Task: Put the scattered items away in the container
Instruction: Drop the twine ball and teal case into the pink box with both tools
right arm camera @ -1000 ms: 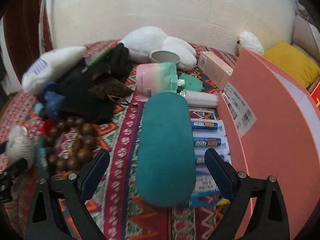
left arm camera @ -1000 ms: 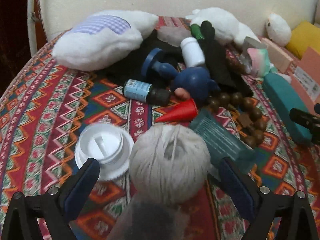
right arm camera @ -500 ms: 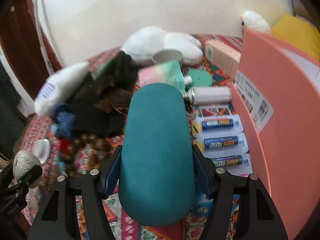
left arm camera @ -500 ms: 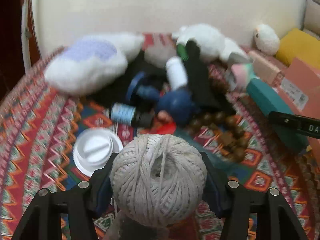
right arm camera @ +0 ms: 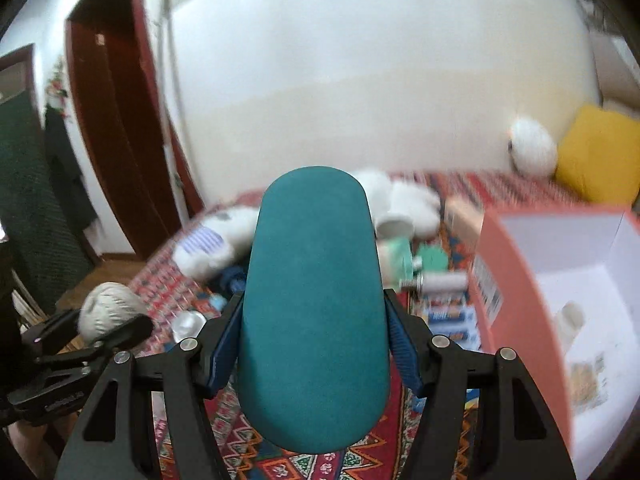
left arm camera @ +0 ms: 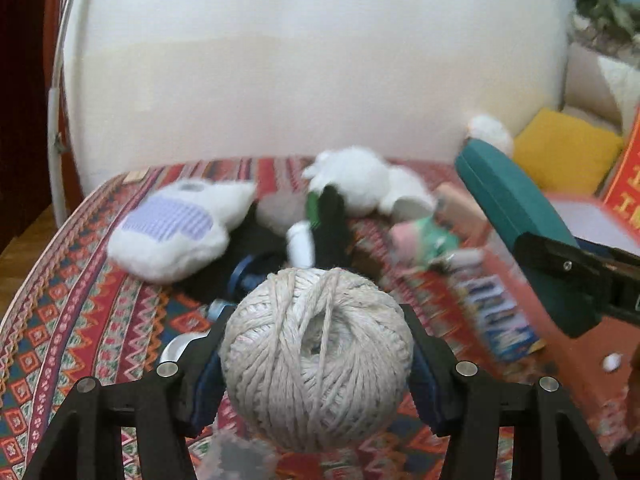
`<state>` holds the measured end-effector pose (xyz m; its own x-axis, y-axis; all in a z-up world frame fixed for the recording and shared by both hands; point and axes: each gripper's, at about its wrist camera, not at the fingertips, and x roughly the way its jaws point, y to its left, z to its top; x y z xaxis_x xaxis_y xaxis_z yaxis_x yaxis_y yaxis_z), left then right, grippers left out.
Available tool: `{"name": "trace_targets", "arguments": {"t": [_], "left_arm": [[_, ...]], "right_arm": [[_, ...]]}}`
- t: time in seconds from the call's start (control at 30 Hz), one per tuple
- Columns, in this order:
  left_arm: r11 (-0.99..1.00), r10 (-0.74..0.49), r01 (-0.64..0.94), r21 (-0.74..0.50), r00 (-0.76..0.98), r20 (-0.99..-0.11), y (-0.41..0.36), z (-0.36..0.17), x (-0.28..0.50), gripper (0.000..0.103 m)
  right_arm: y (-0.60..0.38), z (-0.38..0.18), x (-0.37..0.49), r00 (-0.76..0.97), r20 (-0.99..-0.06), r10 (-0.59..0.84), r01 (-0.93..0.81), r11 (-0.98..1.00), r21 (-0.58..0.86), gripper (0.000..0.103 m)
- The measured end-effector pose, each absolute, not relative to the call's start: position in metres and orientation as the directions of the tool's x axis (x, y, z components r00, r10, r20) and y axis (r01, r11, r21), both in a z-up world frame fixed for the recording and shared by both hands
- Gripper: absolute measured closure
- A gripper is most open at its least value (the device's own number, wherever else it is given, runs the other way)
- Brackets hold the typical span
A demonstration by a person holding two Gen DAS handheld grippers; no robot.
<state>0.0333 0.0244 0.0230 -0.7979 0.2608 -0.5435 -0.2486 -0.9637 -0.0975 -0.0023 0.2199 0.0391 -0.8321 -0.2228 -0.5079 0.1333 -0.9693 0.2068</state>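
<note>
Patterned bed cover [left arm camera: 72, 320] below. Left gripper [left arm camera: 316, 364] jaws pinch twine ball [left arm camera: 316, 356]; right gripper [right arm camera: 314, 344] jaws pinch teal case [right arm camera: 314, 300], long axis forward. Pink box [right arm camera: 516, 312] lies right of the right jaws, nearer that hand.

Wall [right arm camera: 360, 92]: cream, plain, two-toned, paler above; dark red-brown wooden door [right arm camera: 116, 120] at left, with white pipe [left arm camera: 54, 92] upright beside it; wooden floor [right arm camera: 112, 268] below door; patterned red woven cloth [left arm camera: 80, 312] over the surface; yellow cushion [right arm camera: 600, 152] at right
</note>
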Motion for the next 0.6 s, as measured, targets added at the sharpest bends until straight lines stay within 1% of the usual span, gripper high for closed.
{"name": "trace_targets", "arguments": {"t": [0.23, 0.4, 0.6], "left_arm": [[-0.928, 0.363, -0.357, -0.106, -0.807, -0.465, 0.068, 0.071, 0.047, 0.038], [-0.884, 0.456, -0.454, -0.111, -0.787, -0.415, 0.116, 0.1, 0.046, 0.038], [-0.82, 0.557, -0.564, -0.101, -0.742, -0.373, 0.184, 0.126, 0.042, 0.038]], "right_arm": [[0.23, 0.09, 0.053, -0.913, -0.359, -0.192, 0.149, -0.978, 0.146, 0.035], [0.252, 0.117, 0.093, -0.963, -0.255, -0.086, 0.068, -0.995, 0.076, 0.035], [0.296, 0.138, 0.132, -0.984, -0.167, 0.062, -0.074, -0.995, 0.062, 0.035]]}}
